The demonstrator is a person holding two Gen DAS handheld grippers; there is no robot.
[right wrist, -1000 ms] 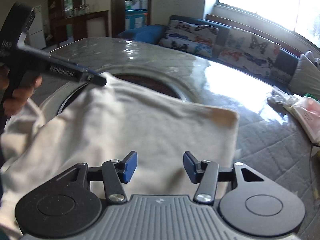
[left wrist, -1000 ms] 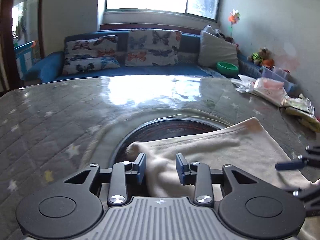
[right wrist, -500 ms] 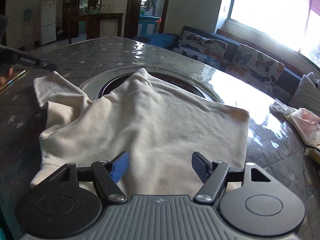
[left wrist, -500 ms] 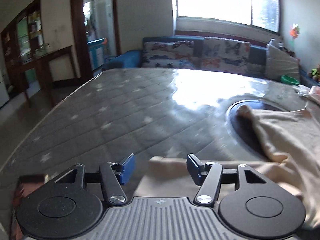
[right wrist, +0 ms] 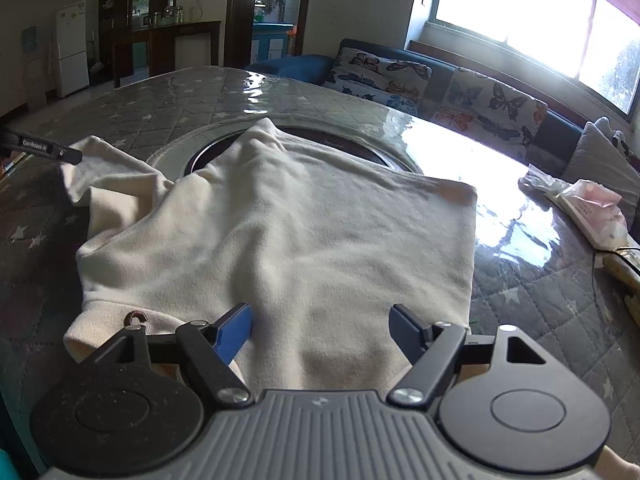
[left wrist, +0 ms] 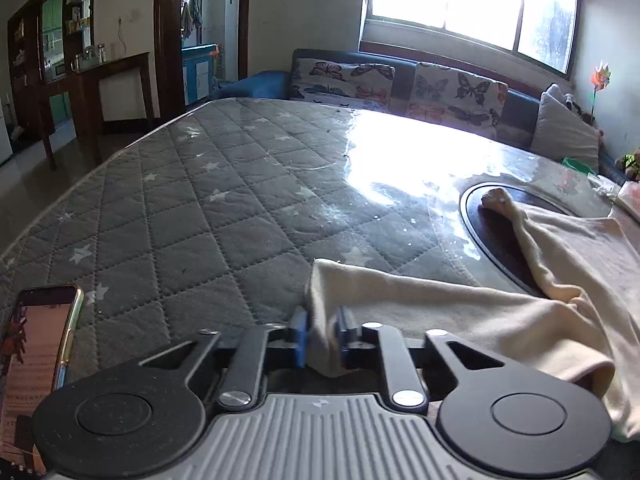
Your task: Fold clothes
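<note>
A cream sweater point(right wrist: 304, 224) lies spread on the grey quilted table point(right wrist: 532, 304). In the left wrist view its sleeve point(left wrist: 420, 304) runs toward me, and my left gripper point(left wrist: 322, 334) is shut on the sleeve's cuff end. The left gripper's finger point(right wrist: 52, 149) shows at the far left of the right wrist view, at the sleeve tip. My right gripper point(right wrist: 320, 330) is open, jaws wide apart, just above the sweater's near hem and holding nothing.
A phone point(left wrist: 36, 344) lies at the table's near left edge. A dark round inset point(left wrist: 496, 240) sits under the sweater's top. Bags and packets point(right wrist: 580, 208) lie at the table's right. A sofa with butterfly cushions point(left wrist: 400, 84) stands behind.
My left gripper swung left from the sweater's body to the sleeve end and closed on it. My right gripper opened wider and drew back toward the near hem.
</note>
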